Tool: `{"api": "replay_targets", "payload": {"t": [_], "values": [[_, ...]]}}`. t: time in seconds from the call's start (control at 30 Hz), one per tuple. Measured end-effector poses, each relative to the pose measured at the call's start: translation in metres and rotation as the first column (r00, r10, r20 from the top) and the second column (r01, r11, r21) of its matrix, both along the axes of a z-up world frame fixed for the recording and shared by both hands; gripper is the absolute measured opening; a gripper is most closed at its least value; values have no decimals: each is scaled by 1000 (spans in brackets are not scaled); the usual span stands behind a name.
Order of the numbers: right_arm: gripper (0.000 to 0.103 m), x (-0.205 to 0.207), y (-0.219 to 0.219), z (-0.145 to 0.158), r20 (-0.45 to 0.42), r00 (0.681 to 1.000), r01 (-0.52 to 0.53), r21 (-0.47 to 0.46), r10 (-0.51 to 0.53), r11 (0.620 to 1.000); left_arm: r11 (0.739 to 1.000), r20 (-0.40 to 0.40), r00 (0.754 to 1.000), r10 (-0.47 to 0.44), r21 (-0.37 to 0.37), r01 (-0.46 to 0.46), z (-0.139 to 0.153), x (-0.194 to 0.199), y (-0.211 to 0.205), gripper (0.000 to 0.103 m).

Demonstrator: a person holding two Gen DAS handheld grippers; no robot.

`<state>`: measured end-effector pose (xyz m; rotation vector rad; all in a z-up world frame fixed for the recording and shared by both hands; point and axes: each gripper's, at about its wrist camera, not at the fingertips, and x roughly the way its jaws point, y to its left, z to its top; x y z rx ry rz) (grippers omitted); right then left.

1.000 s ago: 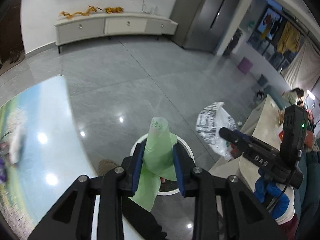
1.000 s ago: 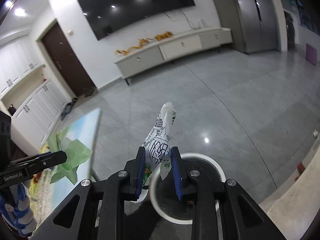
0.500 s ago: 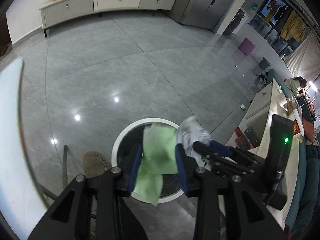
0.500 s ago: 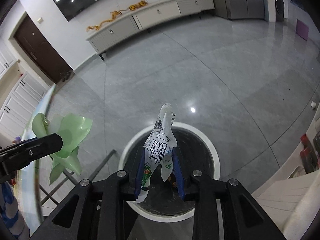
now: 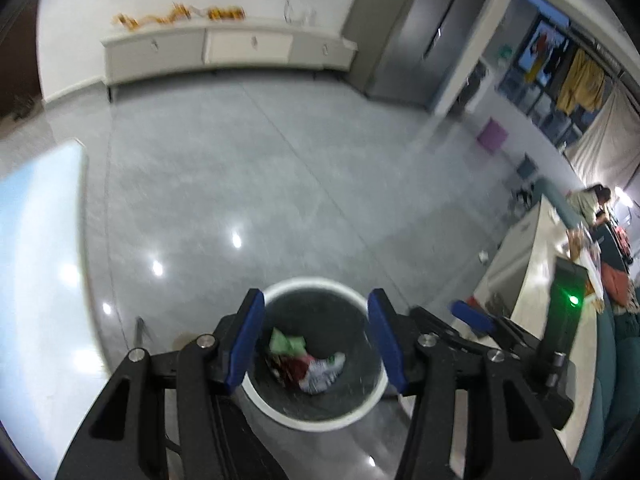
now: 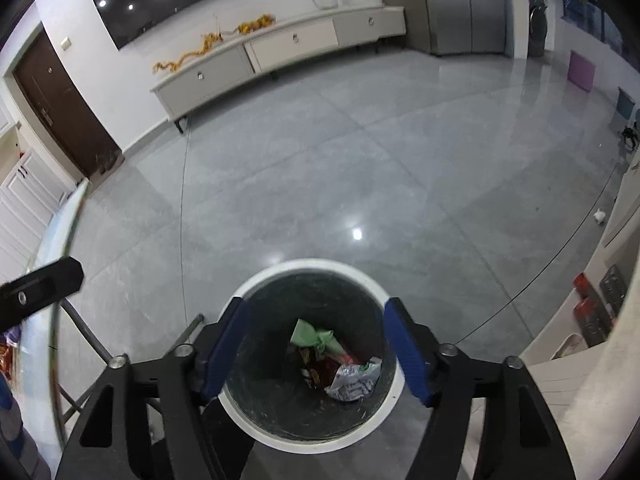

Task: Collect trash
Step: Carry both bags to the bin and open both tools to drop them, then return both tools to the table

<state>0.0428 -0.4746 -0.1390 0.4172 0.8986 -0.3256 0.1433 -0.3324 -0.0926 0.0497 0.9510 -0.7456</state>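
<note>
A round bin with a white rim [image 5: 312,282] [image 6: 308,265] stands on the grey floor below both grippers. Inside lie a green wrapper [image 5: 285,342] [image 6: 314,335], a white printed wrapper [image 5: 322,372] [image 6: 354,376] and some red trash. My left gripper [image 5: 316,338] is open and empty above the bin. My right gripper [image 6: 316,348] is open and empty above the bin; it also shows at the right of the left wrist view [image 5: 472,318]. A finger of the left gripper shows at the left of the right wrist view [image 6: 40,286].
A glass-topped table [image 5: 36,248] [image 6: 52,264] lies to the left of the bin, with metal legs under it. A pale counter [image 5: 536,280] with items stands at the right. A low white TV cabinet [image 6: 280,46] lines the far wall.
Both grippers have opened. The green wrapper and the white printed wrapper have dropped from them into the bin.
</note>
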Motion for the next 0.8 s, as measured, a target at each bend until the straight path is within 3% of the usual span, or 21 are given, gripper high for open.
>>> {"api": "replay_targets", "payload": {"t": [0.07,0.13,0.27,0.57,0.7,0.8], "values": [[82,-9,3,22,45,999,14,-34,-13,999,1000,51,998,20,-20,-19,20,-7,12,52],[94,-18,6,43,93,995,32,-59,-26,998,999,68,998,18,-28,-16,34,-11,20,52],[103,-41,16,95,224,974,61,-94,-39,994,999,133,991,17,-42,-12,68,-27,46,52],[103,-83,71,212,518,853,30,-162,59,986,990,267,956,121,-109,-95,133,-53,130,60],[103,-87,102,243,590,795,-33,-190,141,981,979,303,935,186,-139,-150,152,-55,176,60],[103,-77,127,256,599,771,-102,-218,215,971,966,327,911,250,-152,-210,161,-54,218,66]]}}
